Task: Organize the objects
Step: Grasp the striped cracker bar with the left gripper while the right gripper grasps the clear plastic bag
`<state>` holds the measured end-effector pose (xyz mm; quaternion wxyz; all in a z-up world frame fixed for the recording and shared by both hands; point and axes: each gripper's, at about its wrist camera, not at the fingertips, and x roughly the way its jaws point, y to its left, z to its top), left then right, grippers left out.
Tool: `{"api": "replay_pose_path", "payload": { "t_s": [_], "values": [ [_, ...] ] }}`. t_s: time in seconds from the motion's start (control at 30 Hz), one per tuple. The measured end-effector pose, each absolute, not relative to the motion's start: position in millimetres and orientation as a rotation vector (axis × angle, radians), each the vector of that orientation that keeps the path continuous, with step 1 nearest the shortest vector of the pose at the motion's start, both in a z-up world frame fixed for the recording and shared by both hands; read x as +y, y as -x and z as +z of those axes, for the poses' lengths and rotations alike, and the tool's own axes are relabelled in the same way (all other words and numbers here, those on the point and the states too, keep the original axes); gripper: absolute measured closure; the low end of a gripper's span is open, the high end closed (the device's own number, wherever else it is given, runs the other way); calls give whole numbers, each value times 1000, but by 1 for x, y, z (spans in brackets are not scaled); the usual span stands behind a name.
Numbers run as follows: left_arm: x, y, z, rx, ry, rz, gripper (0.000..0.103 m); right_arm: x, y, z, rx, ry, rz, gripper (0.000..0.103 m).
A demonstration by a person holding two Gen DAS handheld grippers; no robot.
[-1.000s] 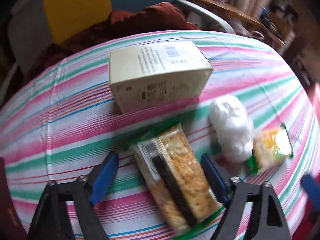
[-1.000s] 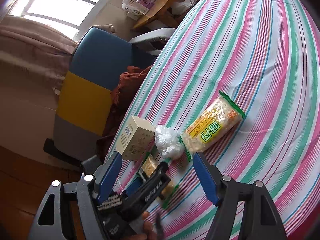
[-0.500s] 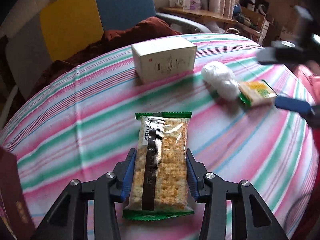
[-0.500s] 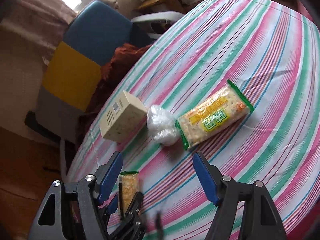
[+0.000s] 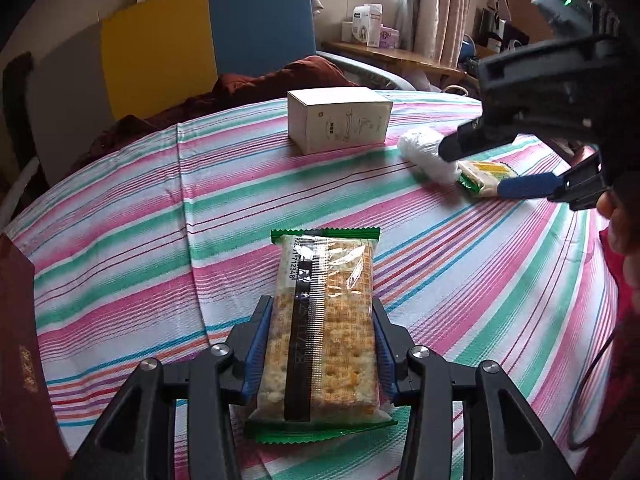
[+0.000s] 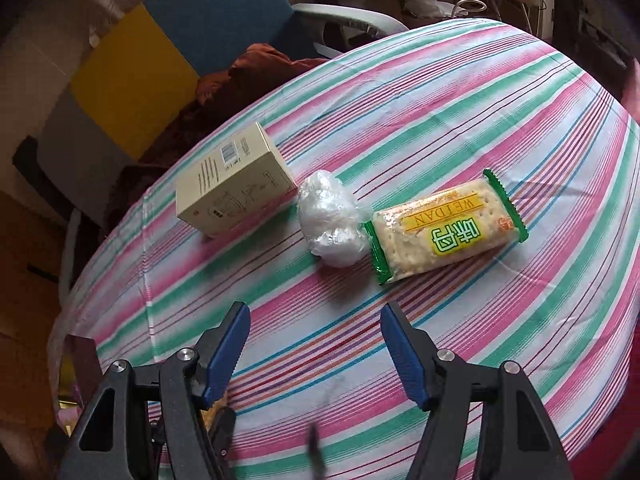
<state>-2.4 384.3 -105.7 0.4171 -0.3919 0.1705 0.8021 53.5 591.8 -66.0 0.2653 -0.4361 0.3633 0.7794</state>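
Left wrist view: left tool [image 5: 323,344] clenched on a cracker pack [image 5: 323,332], pads on its long sides, over the striped surface [image 5: 120,240]. Judged light, crinkly film, brittle contents; side grip suits. Right tool [image 6: 316,354] is closing on nothing. Beyond: a soft plastic wad [image 6: 334,220] touching a second pack [image 6: 444,230], then a stiff card box [image 6: 236,186].

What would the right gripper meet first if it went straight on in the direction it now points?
Probably the bare striped tablecloth. The right gripper, jaws closing on nothing, tilts down at it, short of the crumpled clear plastic bag and the green-edged cracker packet. Depth is unclear.
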Motion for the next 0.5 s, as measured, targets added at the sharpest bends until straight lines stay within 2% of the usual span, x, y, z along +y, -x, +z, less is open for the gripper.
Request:
{"api": "replay_pose_path", "payload": {
  "t_s": [0.5],
  "values": [
    [387, 1, -108, 422, 968, 2022, 56, 588, -47, -69, 962, 1210, 2078, 34]
  ]
}}
